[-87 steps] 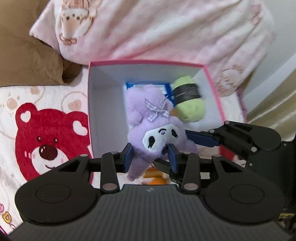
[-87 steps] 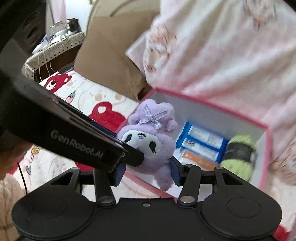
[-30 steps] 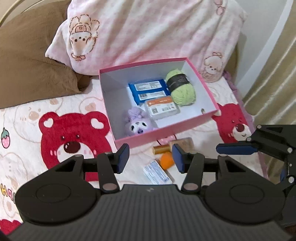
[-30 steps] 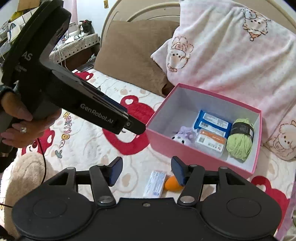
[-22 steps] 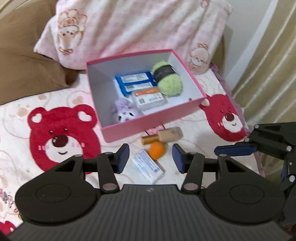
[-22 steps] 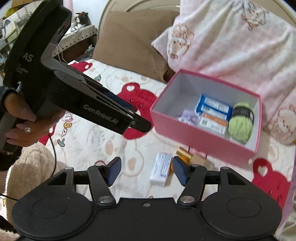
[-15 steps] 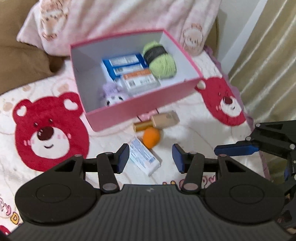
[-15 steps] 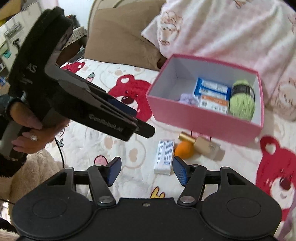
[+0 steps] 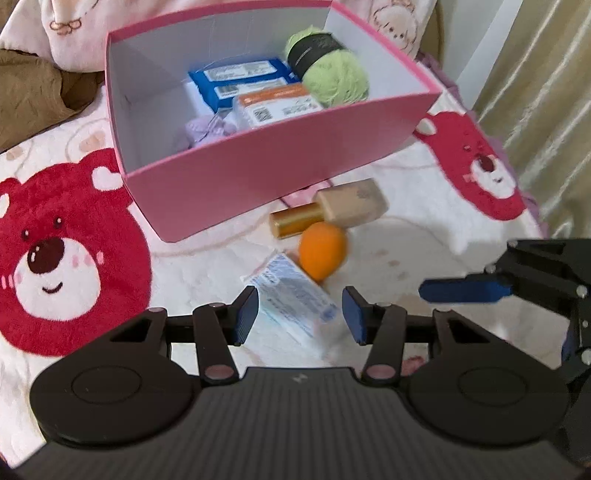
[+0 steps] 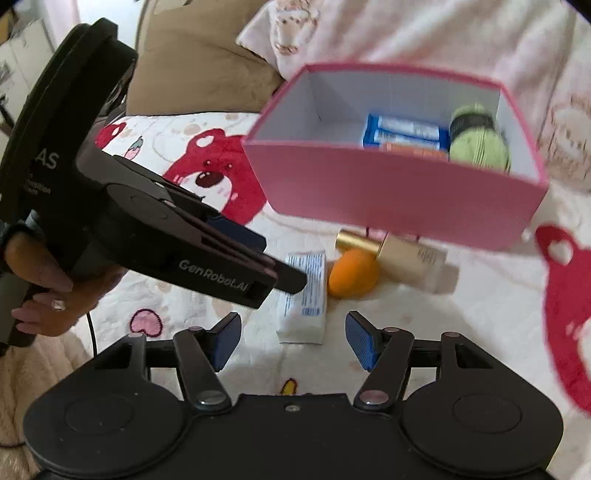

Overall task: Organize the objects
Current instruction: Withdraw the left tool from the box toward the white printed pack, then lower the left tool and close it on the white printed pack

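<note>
My left gripper (image 9: 300, 308) hovers low over a white tissue pack (image 9: 291, 299) on the bedspread. Its jaws are closing, the pack lies beneath the gap and the pads do not touch it. My right gripper (image 10: 291, 332) is open, just short of the same pack (image 10: 304, 295). Beside the pack lie an orange sponge egg (image 9: 321, 251) and a beige bottle with a gold cap (image 9: 351, 205). Behind them stands the pink box (image 9: 280, 162). It holds green yarn (image 9: 332, 70), blue packs (image 9: 240, 79), an orange-labelled pack (image 9: 277, 105) and a purple plush (image 9: 207, 129).
The bedspread shows red bear prints (image 9: 55, 258). A pink pillow (image 10: 369, 33) and a brown pillow (image 10: 192, 74) lie behind the box. Curtains (image 9: 546, 92) hang at the right. A person's hand (image 10: 48, 295) holds the left gripper's handle at the left of the right wrist view.
Both grippers have come down toward the loose things in front of the box, which now look larger and nearer. The purple plush, held earlier, lies in the box.
</note>
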A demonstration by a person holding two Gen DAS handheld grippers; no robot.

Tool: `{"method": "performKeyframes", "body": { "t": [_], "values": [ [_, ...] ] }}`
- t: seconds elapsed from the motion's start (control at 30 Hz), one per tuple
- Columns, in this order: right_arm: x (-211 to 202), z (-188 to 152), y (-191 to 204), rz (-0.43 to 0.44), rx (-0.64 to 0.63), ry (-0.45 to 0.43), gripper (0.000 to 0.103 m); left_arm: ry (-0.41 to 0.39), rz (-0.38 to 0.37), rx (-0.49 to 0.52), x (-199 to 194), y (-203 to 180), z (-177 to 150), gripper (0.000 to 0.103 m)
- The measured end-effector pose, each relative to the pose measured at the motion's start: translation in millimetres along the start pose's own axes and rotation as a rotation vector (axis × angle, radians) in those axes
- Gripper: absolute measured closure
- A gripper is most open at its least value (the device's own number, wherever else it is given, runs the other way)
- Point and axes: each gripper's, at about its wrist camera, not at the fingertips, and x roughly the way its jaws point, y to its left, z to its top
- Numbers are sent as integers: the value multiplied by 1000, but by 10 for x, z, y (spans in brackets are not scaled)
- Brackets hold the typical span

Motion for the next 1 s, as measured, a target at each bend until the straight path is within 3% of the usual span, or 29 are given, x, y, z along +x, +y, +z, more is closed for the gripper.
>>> {"method": "performKeyframes", "body": {
  "t": [0.17,0.27,0.37,0.47,0.57,0.77,0.87,1.0],
  "values": [
    [375,-172,-13,-42,21,3,35,43,39,-5,247,128,-98,55],
    [531,-227,19,-66,-3,-1,35,19,48,-13,303,203,-107,55],
    [613,-255,31,-76,-6,-15,35,-24,9,-38,333,277,-86,55],
    [696,-266,76,-88,-50,-16,35,-92,1,15,332,256,-79,55],
    [749,-263,150,-108,-129,-20,50,-95,-18,16,393,265,-42,55],
    [714,-362,212,-164,-232,-49,55,-141,-11,12,491,306,-8,54],
    [640,-379,151,-190,-222,-37,55,-120,-57,-16,485,342,-28,62],
    [518,-425,22,-282,-209,-27,55,-23,-206,-150,460,449,-113,72]
  ]
}}
